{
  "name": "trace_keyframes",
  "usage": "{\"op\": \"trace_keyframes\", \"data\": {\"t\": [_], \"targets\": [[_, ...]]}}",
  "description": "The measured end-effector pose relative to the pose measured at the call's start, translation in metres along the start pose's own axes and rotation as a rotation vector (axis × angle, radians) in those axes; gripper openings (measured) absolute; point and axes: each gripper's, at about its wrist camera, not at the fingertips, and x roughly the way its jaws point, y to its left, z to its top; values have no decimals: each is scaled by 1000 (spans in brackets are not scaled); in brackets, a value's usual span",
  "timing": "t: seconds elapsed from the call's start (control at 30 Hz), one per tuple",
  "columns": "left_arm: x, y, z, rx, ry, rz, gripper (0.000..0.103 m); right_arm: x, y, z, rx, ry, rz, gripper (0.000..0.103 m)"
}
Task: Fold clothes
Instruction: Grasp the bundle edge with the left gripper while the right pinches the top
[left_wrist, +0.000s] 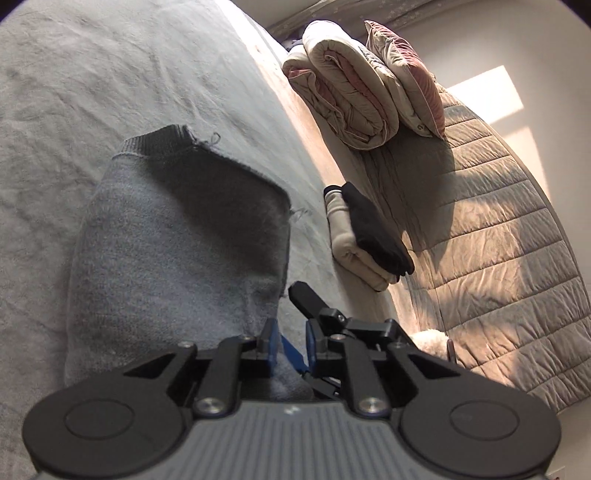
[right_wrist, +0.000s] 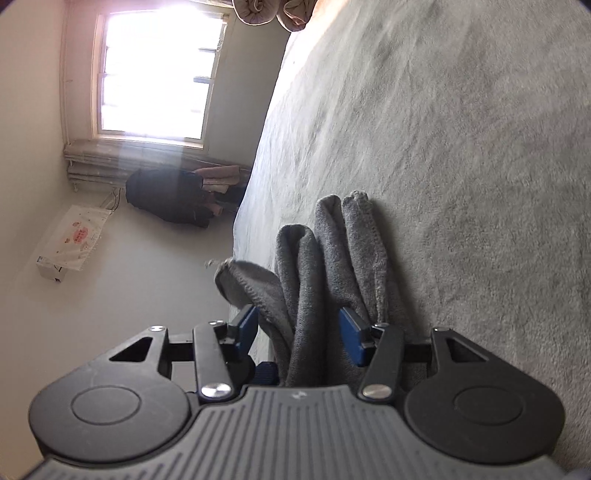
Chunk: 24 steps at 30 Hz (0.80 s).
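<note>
Through my left wrist camera, my left gripper (left_wrist: 291, 343) has its pads nearly together, pinching an edge of the grey sweater (left_wrist: 177, 236), which lies folded on the grey bed cover (left_wrist: 92, 85) near a folded pile of clothes (left_wrist: 365, 236). Through the right wrist camera, my right gripper (right_wrist: 301, 332) stands about half open with bunched folds of the sweater (right_wrist: 325, 266) loose between the pads, not pressed. I judge I am mid-fold; next I must let go on the left and smooth the layers.
</note>
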Motion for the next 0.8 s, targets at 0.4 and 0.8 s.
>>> {"op": "trace_keyframes", "data": {"t": [0.4,0.8], "targets": [[-25,18,11,214,-190,272,21,2,41,-10,-158,62,-40,59],[-21,20,-10,219,-299,244,24,21,59,-7,-390,37,-84,19]]}}
